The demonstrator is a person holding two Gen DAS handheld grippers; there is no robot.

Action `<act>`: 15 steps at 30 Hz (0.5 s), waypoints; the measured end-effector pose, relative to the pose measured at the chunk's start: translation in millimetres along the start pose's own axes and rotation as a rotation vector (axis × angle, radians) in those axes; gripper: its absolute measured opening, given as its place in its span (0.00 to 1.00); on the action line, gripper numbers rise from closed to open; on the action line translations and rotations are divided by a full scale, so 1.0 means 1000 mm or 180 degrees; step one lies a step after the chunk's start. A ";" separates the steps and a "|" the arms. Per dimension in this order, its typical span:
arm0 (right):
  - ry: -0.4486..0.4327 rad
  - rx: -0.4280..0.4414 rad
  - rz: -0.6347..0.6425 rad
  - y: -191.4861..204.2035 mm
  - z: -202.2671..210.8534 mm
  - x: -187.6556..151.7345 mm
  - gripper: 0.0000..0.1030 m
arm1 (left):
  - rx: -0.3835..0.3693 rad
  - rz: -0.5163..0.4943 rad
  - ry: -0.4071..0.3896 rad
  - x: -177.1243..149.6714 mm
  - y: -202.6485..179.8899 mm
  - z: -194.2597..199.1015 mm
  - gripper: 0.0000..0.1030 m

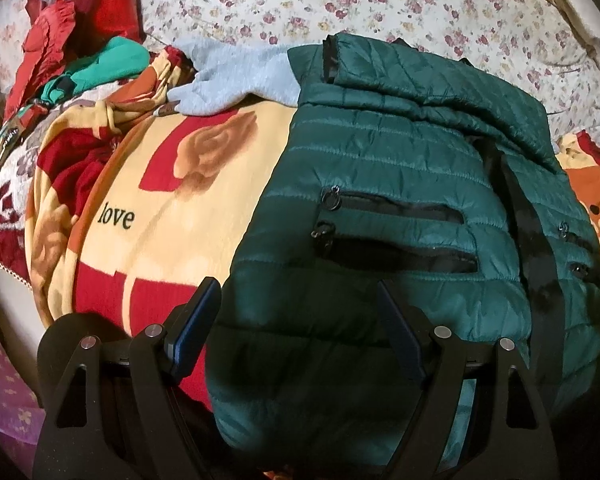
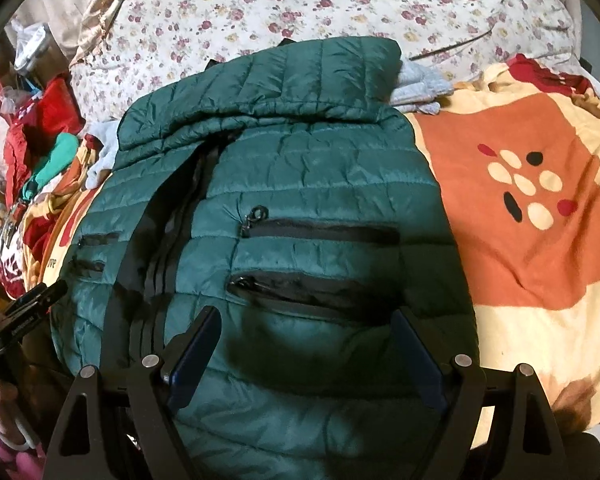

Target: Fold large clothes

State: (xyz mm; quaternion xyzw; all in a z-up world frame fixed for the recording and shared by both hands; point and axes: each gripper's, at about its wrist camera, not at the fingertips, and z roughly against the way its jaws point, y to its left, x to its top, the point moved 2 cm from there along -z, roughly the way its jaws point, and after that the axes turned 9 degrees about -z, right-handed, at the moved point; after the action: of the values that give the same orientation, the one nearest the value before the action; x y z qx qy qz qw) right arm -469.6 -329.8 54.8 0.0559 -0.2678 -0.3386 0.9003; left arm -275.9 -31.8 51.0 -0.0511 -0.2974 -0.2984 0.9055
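Note:
A dark green quilted jacket (image 1: 380, 168) lies front up on a patterned blanket (image 1: 172, 200). Its sleeves are folded across the top and its black pocket zips (image 2: 320, 232) show. My left gripper (image 1: 296, 296) hovers open over the jacket's lower left part, with its left finger (image 1: 198, 320) above the blanket at the jacket's edge. My right gripper (image 2: 306, 318) stands open above the lower right part of the jacket (image 2: 292, 168), just below the pockets. Neither gripper's pads press on the cloth. The left gripper (image 2: 54, 288) also shows at the left edge of the right wrist view, where a hand (image 2: 0, 408) holds it.
A grey garment (image 1: 236, 76) pokes out from under the jacket's far side. Behind lies a floral duvet (image 2: 300, 0). Red clothes (image 1: 56, 36) and a teal garment (image 1: 116, 60) are heaped at the far left. The blanket (image 2: 532, 220) spreads bare to the right.

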 end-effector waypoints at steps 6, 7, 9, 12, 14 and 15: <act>0.0090 -0.0009 -0.0047 -0.010 0.000 -0.002 0.82 | -0.0070 0.0022 0.0083 -0.006 0.004 -0.003 0.77; 0.0115 -0.0002 -0.0052 -0.011 -0.001 -0.002 0.82 | -0.0104 0.0033 0.0105 -0.007 0.005 -0.004 0.77; 0.0158 -0.0011 -0.0061 -0.014 0.000 -0.003 0.82 | -0.0181 0.0060 0.0140 -0.009 0.008 -0.006 0.77; 0.0209 -0.0055 -0.0039 -0.020 0.003 -0.003 0.82 | -0.0325 0.0155 0.0176 -0.012 0.015 -0.007 0.77; 0.0255 -0.0092 -0.0037 -0.025 0.004 -0.004 0.82 | -0.0409 0.0225 0.0215 -0.013 0.020 -0.007 0.77; 0.0287 -0.0105 -0.0044 -0.029 0.004 -0.005 0.82 | -0.0455 0.0257 0.0247 -0.014 0.022 -0.009 0.77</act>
State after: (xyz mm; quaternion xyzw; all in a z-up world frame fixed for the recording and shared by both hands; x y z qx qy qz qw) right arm -491.3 -348.3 48.3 0.0580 -0.2210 -0.3464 0.9098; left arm -267.9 -9.1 37.8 -0.1160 -0.2376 -0.2839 0.9217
